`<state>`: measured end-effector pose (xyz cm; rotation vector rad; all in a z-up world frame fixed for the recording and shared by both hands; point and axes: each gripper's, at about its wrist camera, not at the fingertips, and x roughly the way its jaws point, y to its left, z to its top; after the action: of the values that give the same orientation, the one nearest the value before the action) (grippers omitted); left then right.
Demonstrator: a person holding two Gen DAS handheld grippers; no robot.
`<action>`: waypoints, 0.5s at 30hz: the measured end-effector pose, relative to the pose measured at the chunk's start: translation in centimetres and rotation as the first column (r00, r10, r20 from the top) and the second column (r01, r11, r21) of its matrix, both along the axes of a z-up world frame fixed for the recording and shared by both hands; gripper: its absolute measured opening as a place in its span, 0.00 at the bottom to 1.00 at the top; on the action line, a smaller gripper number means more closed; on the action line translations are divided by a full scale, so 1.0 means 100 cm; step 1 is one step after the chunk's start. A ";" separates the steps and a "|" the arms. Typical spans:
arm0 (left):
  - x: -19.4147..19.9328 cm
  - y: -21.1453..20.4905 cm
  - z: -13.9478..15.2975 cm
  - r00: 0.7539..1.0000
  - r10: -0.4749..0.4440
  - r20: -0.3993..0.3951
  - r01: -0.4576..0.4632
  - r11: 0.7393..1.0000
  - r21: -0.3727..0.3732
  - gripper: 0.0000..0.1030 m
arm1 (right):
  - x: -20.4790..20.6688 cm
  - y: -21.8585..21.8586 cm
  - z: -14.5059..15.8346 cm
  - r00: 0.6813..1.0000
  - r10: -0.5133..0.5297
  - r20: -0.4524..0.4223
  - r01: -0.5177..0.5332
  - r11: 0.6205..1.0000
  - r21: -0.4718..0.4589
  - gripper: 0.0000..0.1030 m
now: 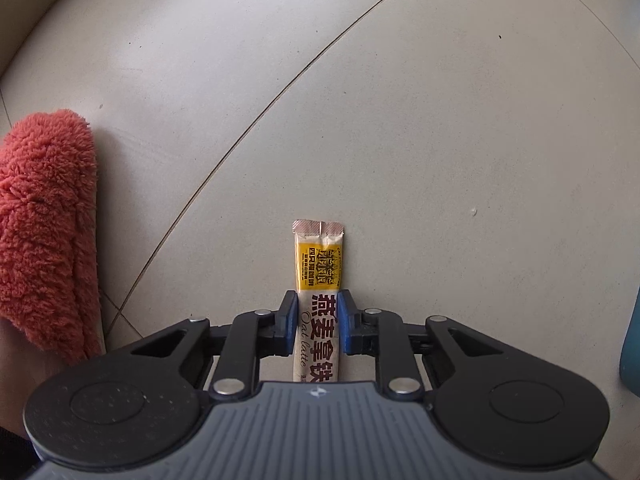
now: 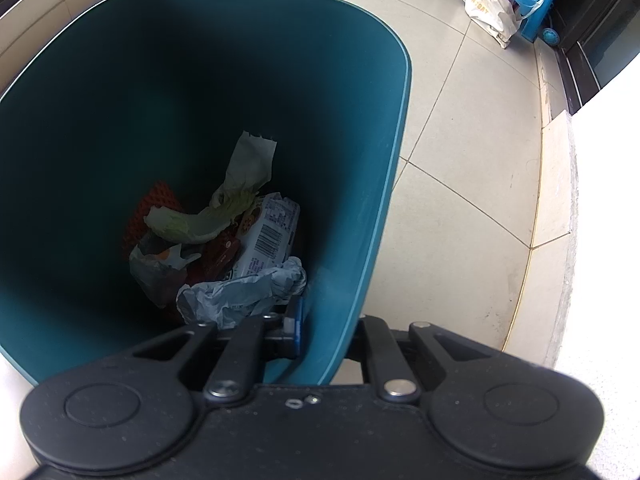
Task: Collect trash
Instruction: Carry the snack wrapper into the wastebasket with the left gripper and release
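Left wrist: sachet [image 1: 319,280] lengthwise between tongs [image 1: 318,312]

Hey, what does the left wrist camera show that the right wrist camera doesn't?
Only the left wrist view shows the left gripper shut on an oat latte sachet, with a fuzzy red slipper beside it. Only the right wrist view shows the right gripper clamped on the wall of the teal bin, with a lettuce leaf and wrappers inside, plus a white bag. Both show pale floor tiles.

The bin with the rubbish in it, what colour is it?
Dark teal, inside and out. The bin shows best in the right wrist view.
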<state>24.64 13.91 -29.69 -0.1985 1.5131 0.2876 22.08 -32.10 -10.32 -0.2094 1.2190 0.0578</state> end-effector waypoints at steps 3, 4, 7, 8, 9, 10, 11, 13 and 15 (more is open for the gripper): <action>0.001 -0.007 0.017 1.000 -0.008 0.011 0.008 1.000 0.009 0.19 | 0.000 0.000 0.000 1.000 -0.001 0.001 0.001 1.000 0.001 0.10; 0.001 -0.010 0.026 1.000 -0.009 0.024 0.008 1.000 0.014 0.19 | 0.000 0.000 0.000 1.000 -0.002 0.002 0.002 1.000 0.002 0.10; 0.001 -0.023 0.057 0.997 -0.030 0.075 0.030 1.000 0.010 0.19 | 0.000 0.000 0.001 1.000 -0.003 0.004 0.003 1.000 0.001 0.10; 0.001 -0.028 0.067 0.995 -0.041 0.092 0.040 0.999 0.016 0.19 | 0.000 0.000 0.001 1.000 -0.004 0.005 0.004 1.000 0.002 0.10; 0.003 -0.035 0.082 0.991 -0.061 0.117 0.059 0.998 0.020 0.19 | 0.000 0.000 0.001 1.000 -0.005 0.005 0.005 1.000 0.003 0.09; 0.007 -0.038 0.096 0.988 -0.073 0.139 0.071 0.997 0.015 0.19 | 0.000 -0.001 0.002 1.000 -0.006 0.005 0.006 1.000 0.005 0.09; 0.005 -0.046 0.106 0.983 -0.083 0.161 0.082 0.997 0.014 0.19 | 0.000 -0.001 0.002 1.000 -0.008 0.006 0.008 1.000 0.007 0.09; 0.004 -0.057 0.133 0.973 -0.116 0.199 0.114 0.993 0.023 0.19 | 0.000 -0.003 0.003 1.000 -0.012 0.006 0.012 1.000 0.011 0.09; 0.001 -0.067 0.161 0.958 -0.148 0.247 0.145 0.989 0.029 0.19 | 0.000 -0.003 0.003 1.000 -0.011 0.007 0.011 1.000 0.010 0.09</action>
<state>24.73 7.17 -13.59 -0.1080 1.2691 0.1456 22.04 -32.39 -10.01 -0.1941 1.2128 0.0541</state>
